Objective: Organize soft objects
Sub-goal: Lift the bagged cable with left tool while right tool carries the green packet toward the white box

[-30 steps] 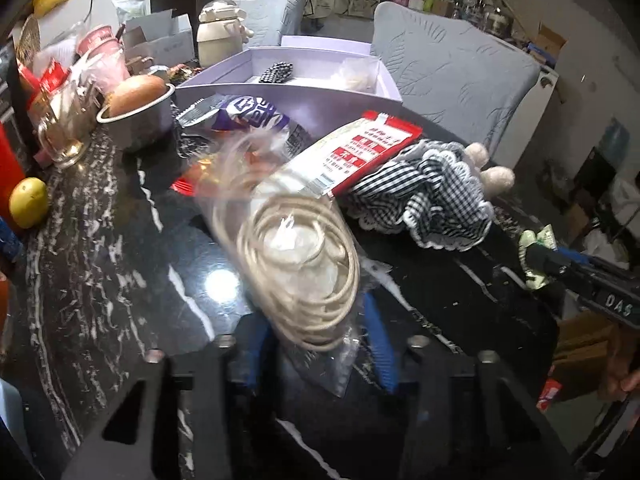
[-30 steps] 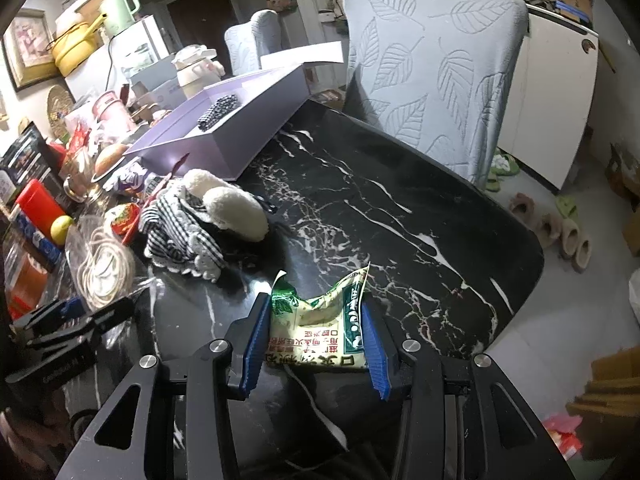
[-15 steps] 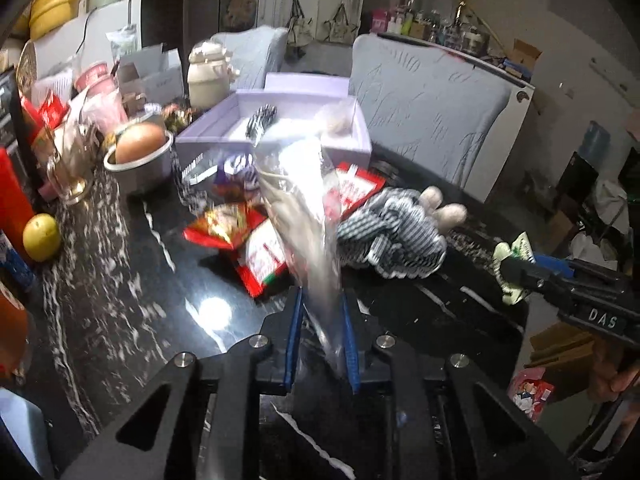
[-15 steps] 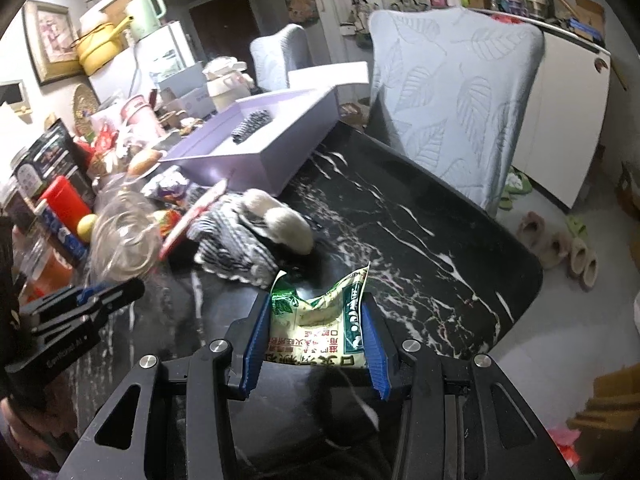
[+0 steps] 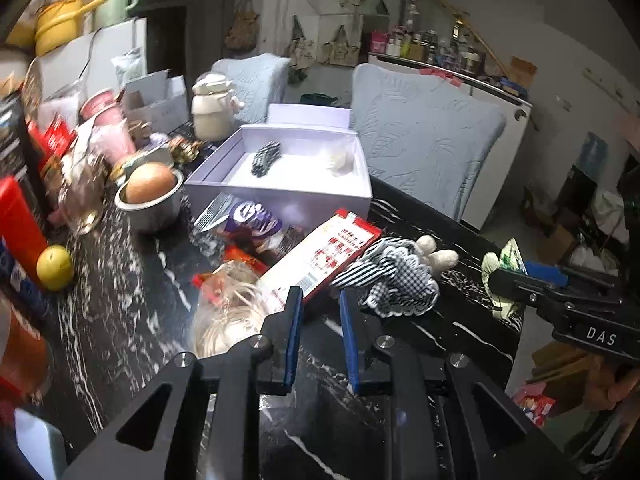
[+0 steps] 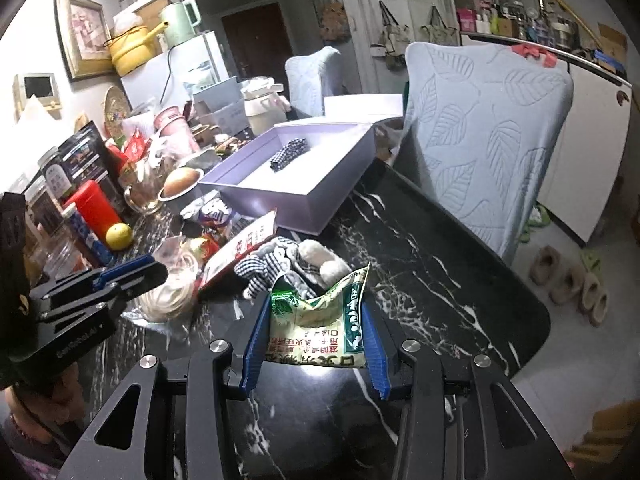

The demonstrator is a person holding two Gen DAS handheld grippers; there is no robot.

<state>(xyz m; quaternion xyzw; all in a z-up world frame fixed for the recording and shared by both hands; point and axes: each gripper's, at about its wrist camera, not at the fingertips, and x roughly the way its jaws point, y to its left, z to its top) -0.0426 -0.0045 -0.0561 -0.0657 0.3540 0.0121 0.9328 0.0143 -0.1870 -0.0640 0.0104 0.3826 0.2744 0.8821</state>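
My right gripper [image 6: 314, 304] is shut on a green and white snack bag [image 6: 320, 328] and holds it above the black marble table. My left gripper [image 5: 318, 300] is open and empty; a clear bag of coiled cord [image 5: 224, 320] lies on the table just left of it. A checkered plush toy [image 5: 392, 276] lies beside a red and white packet [image 5: 324, 256]. The lilac box [image 5: 280, 200] behind holds a small checkered cloth [image 5: 266, 158] and a whitish item [image 5: 340, 158]. The toy [image 6: 296, 260] and box [image 6: 312, 204] also show in the right wrist view.
Snack packets [image 5: 248, 224] lie in front of the box. A metal bowl with a brown round item [image 5: 150, 192], a yellow fruit [image 5: 54, 266], a red canister [image 5: 16, 224] and jars crowd the table's left. Padded chairs [image 5: 424, 140] stand behind the table.
My left gripper opened and let go of the clear bag of cord, which now lies on the table to its left. My right gripper kept hold of the snack bag.
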